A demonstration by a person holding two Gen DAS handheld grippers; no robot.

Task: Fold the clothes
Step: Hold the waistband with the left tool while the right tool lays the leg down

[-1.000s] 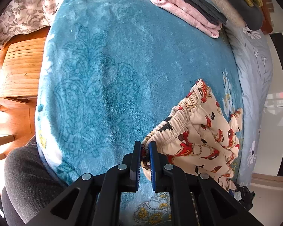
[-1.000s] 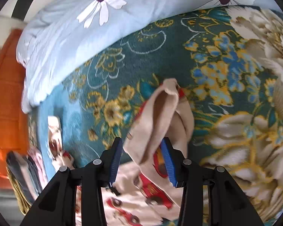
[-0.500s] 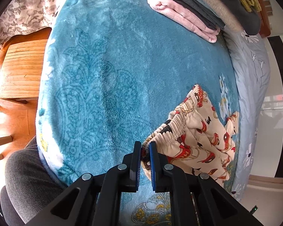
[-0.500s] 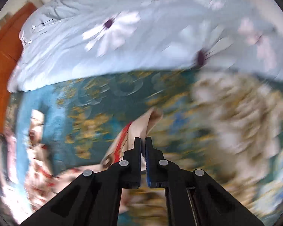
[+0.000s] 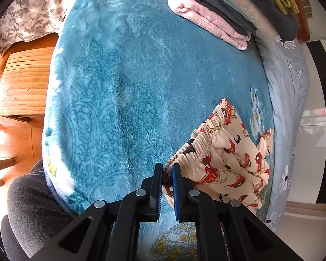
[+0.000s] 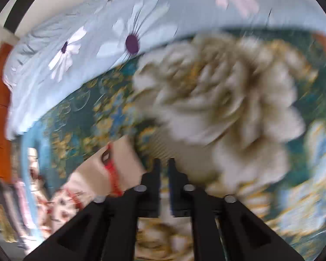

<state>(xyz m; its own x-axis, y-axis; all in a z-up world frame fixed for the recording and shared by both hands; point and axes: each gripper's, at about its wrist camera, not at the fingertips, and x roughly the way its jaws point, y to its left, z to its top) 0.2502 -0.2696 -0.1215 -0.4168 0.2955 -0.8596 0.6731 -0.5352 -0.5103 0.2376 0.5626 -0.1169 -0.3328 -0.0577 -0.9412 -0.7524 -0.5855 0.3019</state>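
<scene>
A small pair of cream pants [image 5: 226, 161] with red cartoon cars lies on the teal plush blanket [image 5: 123, 82]. My left gripper [image 5: 167, 167] is shut on the elastic waistband at its near end. In the blurred right wrist view, my right gripper [image 6: 163, 163] has its jaws nearly together. A pant leg [image 6: 110, 169] trails off to the left of its fingers. Whether the cloth is pinched between them is not visible.
A stack of folded clothes [image 5: 232, 10] sits at the blanket's far end. A pale blue flowered sheet [image 5: 291, 91] runs along the right edge; it also shows in the right wrist view [image 6: 80, 50]. A wooden stool [image 5: 21, 84] and floor lie left. A dark-clothed knee [image 5: 32, 208] is near left.
My right gripper closed from wide open around the pant leg and swung right over the floral blanket; the leg now lies to its left. My left gripper kept its hold as the pants shifted slightly.
</scene>
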